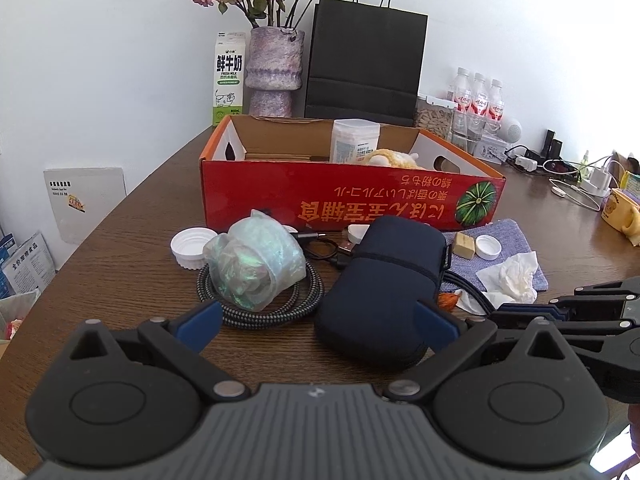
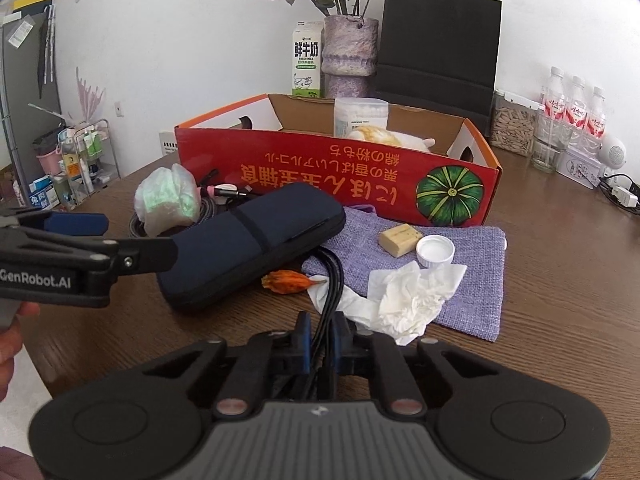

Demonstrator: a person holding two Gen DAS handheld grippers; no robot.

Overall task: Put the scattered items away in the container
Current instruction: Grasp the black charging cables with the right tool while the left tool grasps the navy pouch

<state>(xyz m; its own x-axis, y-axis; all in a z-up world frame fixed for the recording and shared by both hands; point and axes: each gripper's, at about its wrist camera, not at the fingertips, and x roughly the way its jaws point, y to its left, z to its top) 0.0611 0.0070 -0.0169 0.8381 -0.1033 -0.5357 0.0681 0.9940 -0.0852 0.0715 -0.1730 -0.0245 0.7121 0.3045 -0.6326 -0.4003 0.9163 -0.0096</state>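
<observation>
On the brown desk point(image 2: 560, 280), a red box point(image 2: 328, 176) is sitting in the middle, open at the top. Inside it, a white tub point(image 2: 360, 116) is standing and a soft yellow toy point(image 2: 380, 136) is lying beside it.

In front of the box, many little things are lying about. In the right wrist view, a dark blue case point(image 2: 248, 240) is lying at about 10 o'clock from the right gripper point(image 2: 322, 332). A purple cloth point(image 2: 460, 272) is spreading out at 1 o'clock. A block of soap point(image 2: 400, 239) and a white cap point(image 2: 435, 251) are resting on the cloth, just beside each other. A crumpled tissue point(image 2: 408, 300) is lying on the near edge of the cloth. A dry orange flower point(image 2: 286, 282) is lying between the case and the tissue.

The right gripper is squeezing a bunch of black cords point(image 2: 330, 284). Its jaws are almost fully closed, with the cords pinched between them. The cords are running from the jaws up toward the case.

In the left wrist view, the left gripper point(image 1: 316, 324) is holding its jaws wide open, with nothing gripped. The near end of the blue case is sitting between the two blue pads. A shiny plastic bag point(image 1: 252, 260) is sitting at 11 o'clock from this gripper, on top of a coiled braided cable point(image 1: 280, 304). Another white cap point(image 1: 192, 246) is lying just left of the bag.

Behind the box, a milk carton point(image 1: 228, 76), a vase of flowers point(image 1: 274, 68) and a black paper bag point(image 1: 364, 60) are standing by the wall.
</observation>
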